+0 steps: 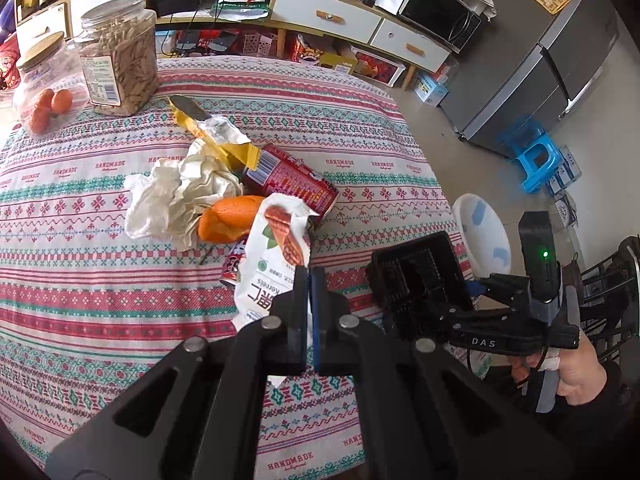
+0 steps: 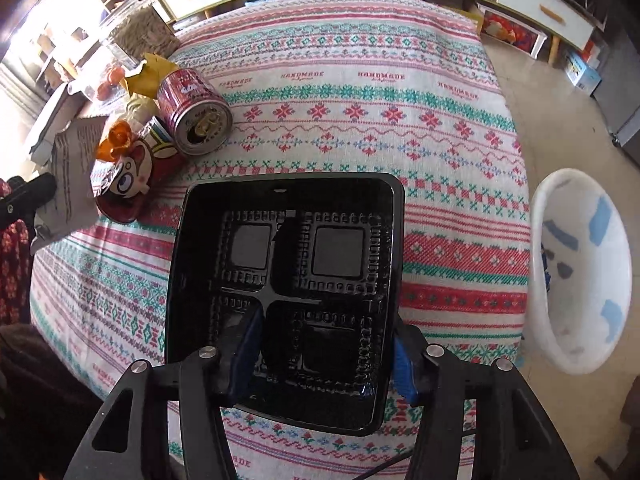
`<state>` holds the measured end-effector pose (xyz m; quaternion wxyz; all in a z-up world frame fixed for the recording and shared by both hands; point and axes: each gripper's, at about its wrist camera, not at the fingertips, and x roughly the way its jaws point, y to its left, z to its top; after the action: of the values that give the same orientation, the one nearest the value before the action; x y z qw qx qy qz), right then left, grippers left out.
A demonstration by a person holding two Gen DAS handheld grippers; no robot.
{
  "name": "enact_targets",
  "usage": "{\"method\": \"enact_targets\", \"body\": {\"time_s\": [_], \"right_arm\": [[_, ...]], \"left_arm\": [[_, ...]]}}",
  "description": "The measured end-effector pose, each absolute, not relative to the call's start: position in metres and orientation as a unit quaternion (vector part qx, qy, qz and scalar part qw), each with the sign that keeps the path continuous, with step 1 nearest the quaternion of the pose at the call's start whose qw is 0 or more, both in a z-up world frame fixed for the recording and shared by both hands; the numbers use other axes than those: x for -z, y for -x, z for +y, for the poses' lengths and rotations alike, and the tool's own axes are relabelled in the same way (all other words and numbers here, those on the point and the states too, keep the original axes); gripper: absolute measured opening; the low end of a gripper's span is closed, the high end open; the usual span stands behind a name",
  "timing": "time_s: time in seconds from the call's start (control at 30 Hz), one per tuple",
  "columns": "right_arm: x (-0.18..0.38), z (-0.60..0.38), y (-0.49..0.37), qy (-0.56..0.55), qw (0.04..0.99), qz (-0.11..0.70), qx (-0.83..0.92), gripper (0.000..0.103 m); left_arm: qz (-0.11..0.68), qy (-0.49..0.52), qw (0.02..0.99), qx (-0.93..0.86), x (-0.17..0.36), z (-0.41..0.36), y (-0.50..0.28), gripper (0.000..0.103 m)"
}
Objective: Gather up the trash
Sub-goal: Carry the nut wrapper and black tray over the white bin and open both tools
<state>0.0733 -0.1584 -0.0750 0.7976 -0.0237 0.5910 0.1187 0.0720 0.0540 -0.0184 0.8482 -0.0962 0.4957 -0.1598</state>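
Note:
My left gripper (image 1: 308, 280) is shut on a white nut-snack wrapper (image 1: 276, 252) and holds it just above the patterned tablecloth (image 1: 100, 280). Behind it lie crumpled tissue (image 1: 176, 196), orange peel (image 1: 228, 220), a red can on its side (image 1: 292, 184) and a yellow wrapper (image 1: 216, 136). My right gripper (image 2: 324, 356) is shut on a black plastic food tray (image 2: 288, 280), one finger inside it and one outside its right wall; it also shows in the left wrist view (image 1: 416, 272). A white trash bin (image 2: 580, 268) stands on the floor to the right of the table.
Two clear jars (image 1: 120, 56) stand at the table's far left, one with oranges (image 1: 44, 88). A second red can with a cartoon face (image 2: 132, 184) lies by the first. A low cabinet (image 1: 328, 8), a fridge (image 1: 552, 52) and a blue stool (image 1: 532, 160) lie beyond.

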Motion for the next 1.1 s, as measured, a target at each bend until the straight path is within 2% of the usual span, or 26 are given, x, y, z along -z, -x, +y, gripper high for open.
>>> {"method": "enact_targets", "body": {"time_s": [0.67, 0.9, 1.1], "right_arm": [[0.006, -0.239, -0.070, -0.012, 0.843, 0.534, -0.060, 0.057], [0.002, -0.280, -0.071, -0.034, 0.845, 0.533, -0.034, 0.057], [0.006, -0.329, -0.073, -0.099, 0.843, 0.529, -0.010, 0.057]], "left_arm": [[0.453, 0.091, 0.867, 0.188, -0.009, 0.036, -0.064, 0.002], [0.459, 0.086, 0.859, 0.210, -0.007, 0.017, -0.068, 0.002], [0.469, 0.075, 0.852, 0.220, -0.006, -0.004, -0.078, 0.002]]}}
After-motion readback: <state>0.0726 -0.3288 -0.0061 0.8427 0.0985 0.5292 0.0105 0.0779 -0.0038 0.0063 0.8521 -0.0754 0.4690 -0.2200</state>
